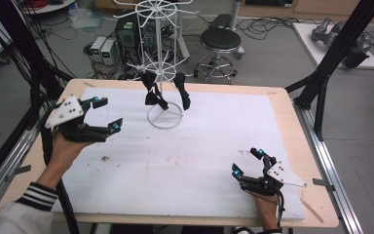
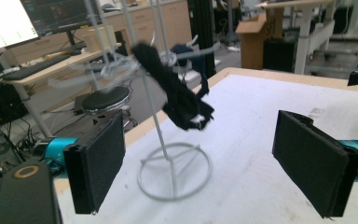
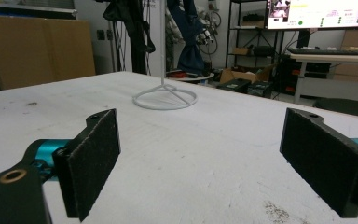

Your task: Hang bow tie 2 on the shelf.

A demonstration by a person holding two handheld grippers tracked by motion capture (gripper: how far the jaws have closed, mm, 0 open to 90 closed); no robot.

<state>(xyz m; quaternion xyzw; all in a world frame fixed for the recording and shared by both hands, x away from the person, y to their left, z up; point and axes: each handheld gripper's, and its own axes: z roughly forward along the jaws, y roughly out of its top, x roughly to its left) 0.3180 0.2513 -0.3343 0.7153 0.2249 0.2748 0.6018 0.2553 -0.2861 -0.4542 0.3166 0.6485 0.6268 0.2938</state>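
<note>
Hanging from the arms of one white wire rack point(image 1: 163, 63) are two dark cloth items: a black one point(image 1: 153, 92) on the side nearer the left gripper and a second dark one point(image 1: 182, 90) just beside it, across the pole. In the left gripper view the black cloth point(image 2: 177, 88) is seen draped from a wire arm above the rack's ring base point(image 2: 175, 170). Two grippers are counted. The left gripper point(image 1: 108, 114) is held above the table's left part, its jaws spread wide with nothing between the pads, aimed toward the rack; they have just been opening. The right gripper point(image 1: 247, 162) is held low over the near right part of the table, its jaws also wide apart and empty, well apart from the rack, whose ring base point(image 3: 165, 99) lies ahead of it.

One white sheet point(image 1: 214, 146) is spread over the wooden table point(image 1: 282, 97); a few dark specks are seen on it. Between each gripper and the rack only bare sheet is found. Behind the table's far edge one black stool point(image 1: 220, 44) and some computer cases point(image 1: 126, 36) stand on the floor among cables. Black frame posts point(image 1: 341, 48) are set off the right far corner, and a metal rail point(image 1: 328, 161) runs along the right edge. A striped cuff point(image 1: 36, 195) is seen at the near left edge.
</note>
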